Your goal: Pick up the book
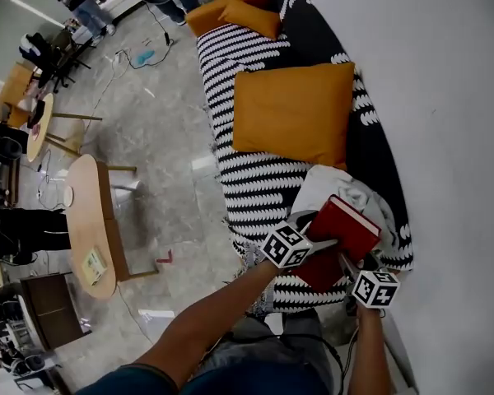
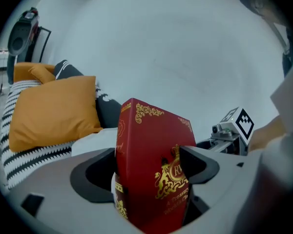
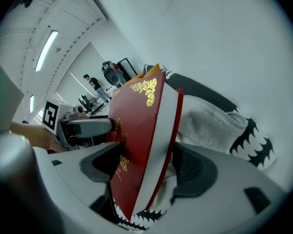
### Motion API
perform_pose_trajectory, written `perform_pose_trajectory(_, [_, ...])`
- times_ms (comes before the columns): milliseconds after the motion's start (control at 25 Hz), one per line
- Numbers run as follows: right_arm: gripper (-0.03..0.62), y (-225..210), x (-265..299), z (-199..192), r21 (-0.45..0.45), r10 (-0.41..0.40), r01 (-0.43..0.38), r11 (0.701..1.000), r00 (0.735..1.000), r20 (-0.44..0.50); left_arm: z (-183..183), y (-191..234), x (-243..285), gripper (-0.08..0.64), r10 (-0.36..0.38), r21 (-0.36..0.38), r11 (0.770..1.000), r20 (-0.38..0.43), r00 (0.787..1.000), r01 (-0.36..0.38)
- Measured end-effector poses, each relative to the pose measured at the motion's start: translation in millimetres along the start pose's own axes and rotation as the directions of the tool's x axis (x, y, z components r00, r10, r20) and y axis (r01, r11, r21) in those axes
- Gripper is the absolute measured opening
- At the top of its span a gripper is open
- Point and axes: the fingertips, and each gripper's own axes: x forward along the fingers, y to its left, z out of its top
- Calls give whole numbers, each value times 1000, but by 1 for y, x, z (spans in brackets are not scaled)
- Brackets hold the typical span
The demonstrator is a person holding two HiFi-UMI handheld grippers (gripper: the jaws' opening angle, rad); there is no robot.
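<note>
A black-and-white patterned sofa (image 1: 255,179) runs along a pale wall (image 1: 445,97), with grey floor and wooden tables well off to the side. The red book (image 1: 346,225) is at the near end of that sofa, tilted up over a crumpled white garment (image 1: 329,183), with both pairs of jaws around it.

The right gripper (image 3: 145,150) has it squarely. In the right gripper view the book stands edge-on in the gap, its page block facing the camera and its long axis rising up and away from the jaws. One pad presses on the gold-printed cover and the other on the back board, so these jaws are clamped on the book.

The left gripper (image 2: 147,155) comes at it from the opposite side. Its jaws stand wide apart with the book between them, but askew: the spine is just beside one jaw, and the front cover is turned partly toward the camera, with the other jaw's tip lying over it. I judge this to be a loose straddle, not a squeeze.

The lift therefore seems to rest on the right gripper. The book's low end is hidden behind the jaws, so I cannot tell whether it is clear of the seat.

Further along the seat, well beyond both jaws, an orange cushion (image 1: 292,113) leans on the backrest.
</note>
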Motion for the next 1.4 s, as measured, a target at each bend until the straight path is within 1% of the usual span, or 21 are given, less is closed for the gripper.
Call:
perform_pose_trajectory(160, [342, 24, -21, 17, -70, -10, 15, 997, 997, 77, 32, -22, -30, 394, 3, 100, 995, 67, 998, -9])
perform_pose_trajectory(280, [343, 49, -41, 39, -131, -12, 32, 991, 988, 151, 67, -41, -61, 394, -1, 182, 983, 140, 990, -24])
perform_pose_trajectory(440, [344, 82, -77, 71, -233, -33, 95, 968, 966, 256, 113, -75, -105, 394, -39, 282, 959, 250, 967, -34])
perform_pose_trajectory(560, [344, 108, -106, 93, -296, -37, 140, 945, 944, 328, 142, -102, -140, 393, -74, 345, 938, 322, 944, -44])
perform_pose_trajectory(720, [344, 147, -146, 118, -346, -35, 195, 918, 907, 420, 173, -132, -184, 393, -112, 403, 913, 402, 909, -65])
perform_pose_trajectory(920, [344, 198, -194, 142, -406, -12, 265, 875, 849, 529, 198, -161, -235, 394, -169, 452, 890, 466, 868, -69])
perform_pose_trajectory(1040, [344, 230, -221, 151, -441, 11, 300, 846, 817, 577, 210, -174, -266, 394, -176, 475, 874, 502, 847, -100])
perform_pose_trajectory(1200, [344, 269, -257, 164, -467, 50, 335, 818, 767, 639, 226, -198, -304, 394, -203, 500, 859, 534, 821, -112])
perform_pose_trajectory(1400, [344, 306, -297, 172, -490, 97, 375, 787, 710, 698, 238, -226, -337, 394, -262, 538, 836, 561, 785, -105])
